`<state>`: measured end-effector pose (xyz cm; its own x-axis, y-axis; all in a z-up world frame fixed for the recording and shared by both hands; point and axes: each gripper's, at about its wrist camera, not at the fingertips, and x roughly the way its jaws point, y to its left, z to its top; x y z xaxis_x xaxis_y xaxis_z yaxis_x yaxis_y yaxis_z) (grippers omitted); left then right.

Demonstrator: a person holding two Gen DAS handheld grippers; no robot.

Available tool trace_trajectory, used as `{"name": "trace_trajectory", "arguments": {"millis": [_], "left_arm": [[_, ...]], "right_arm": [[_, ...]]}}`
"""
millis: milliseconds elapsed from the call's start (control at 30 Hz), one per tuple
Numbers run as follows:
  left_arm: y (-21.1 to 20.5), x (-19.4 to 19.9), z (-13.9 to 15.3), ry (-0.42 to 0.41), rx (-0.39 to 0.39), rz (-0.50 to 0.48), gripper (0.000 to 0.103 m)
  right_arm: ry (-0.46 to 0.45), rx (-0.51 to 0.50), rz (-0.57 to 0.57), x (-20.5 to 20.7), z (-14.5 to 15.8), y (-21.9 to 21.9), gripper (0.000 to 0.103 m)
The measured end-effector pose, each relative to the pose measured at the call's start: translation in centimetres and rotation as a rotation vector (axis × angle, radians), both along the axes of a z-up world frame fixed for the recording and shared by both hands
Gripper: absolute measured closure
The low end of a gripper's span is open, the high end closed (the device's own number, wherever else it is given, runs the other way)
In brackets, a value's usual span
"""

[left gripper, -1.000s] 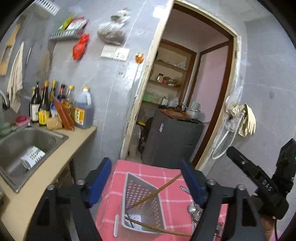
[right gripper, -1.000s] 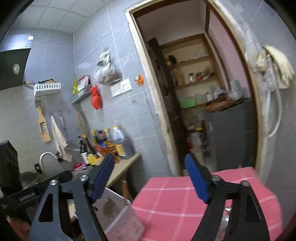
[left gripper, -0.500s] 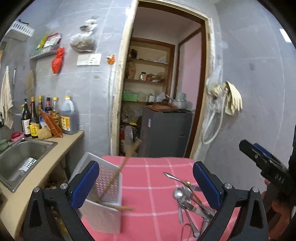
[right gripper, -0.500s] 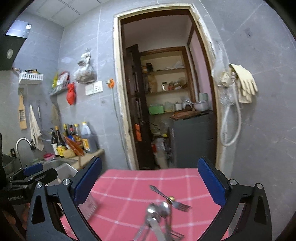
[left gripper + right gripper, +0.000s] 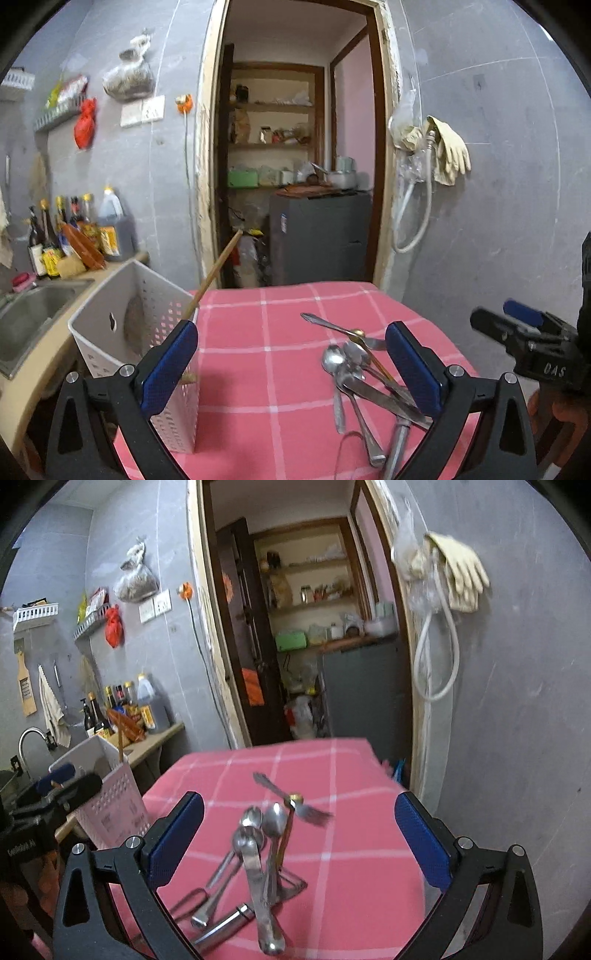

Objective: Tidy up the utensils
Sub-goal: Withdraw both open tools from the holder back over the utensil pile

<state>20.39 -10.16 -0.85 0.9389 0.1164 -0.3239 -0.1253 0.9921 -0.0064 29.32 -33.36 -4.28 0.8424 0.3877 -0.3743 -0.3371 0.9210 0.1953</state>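
Note:
A pile of metal utensils [image 5: 364,373] (spoons, a fork, a knife) lies on the pink checked tablecloth [image 5: 258,325], right of centre. At the table's left edge stands a white perforated basket [image 5: 122,325] with wooden chopsticks [image 5: 214,275] leaning out of it. My left gripper [image 5: 291,360] hovers open above the near table, nothing between its pads; the pile lies just beyond its right finger. In the right wrist view my right gripper [image 5: 299,825] is open over the utensils [image 5: 258,845], apart from them. Each gripper shows in the other's view: right [image 5: 495,315], left [image 5: 70,781].
Left of the table are a steel sink [image 5: 26,317] and a counter with sauce bottles [image 5: 81,232]. Behind the table's far edge a doorway opens onto a grey cabinet [image 5: 317,236] and shelves. Rubber gloves [image 5: 447,151] and a hose hang on the right wall.
Both grippers came down toward the table and their jaws spread wider. The left view levelled out from a tilt. The utensil pile came into both views.

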Motion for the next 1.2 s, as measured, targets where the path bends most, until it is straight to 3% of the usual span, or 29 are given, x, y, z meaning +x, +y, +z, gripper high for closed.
{"name": "trace_trajectory", "arguments": {"millis": [267,667,967,1200], "left_arm": [[0.5,0.2,0.5,-0.006,0.033,0.040,0.001],[0.5,0.4,1.8,-0.031,0.057,0.068,0.001],[-0.3,1.0,3.1,-0.073,0.037,0.045,0.001],[-1.9,3.4,1.3,-0.026,-0.011,-0.010,0.001]], "right_arm": [[0.051,0.019,0.046,1.7,-2.6,0.5,0.001],[0.072,0.027,0.056,3.0,-2.9,1.2,0.001],[0.102,0.053,0.037,4.7,-3.1,0.9,0.001],[0.198,0.095,0.025,7.0,-5.3,-0.1,0.002]]}}
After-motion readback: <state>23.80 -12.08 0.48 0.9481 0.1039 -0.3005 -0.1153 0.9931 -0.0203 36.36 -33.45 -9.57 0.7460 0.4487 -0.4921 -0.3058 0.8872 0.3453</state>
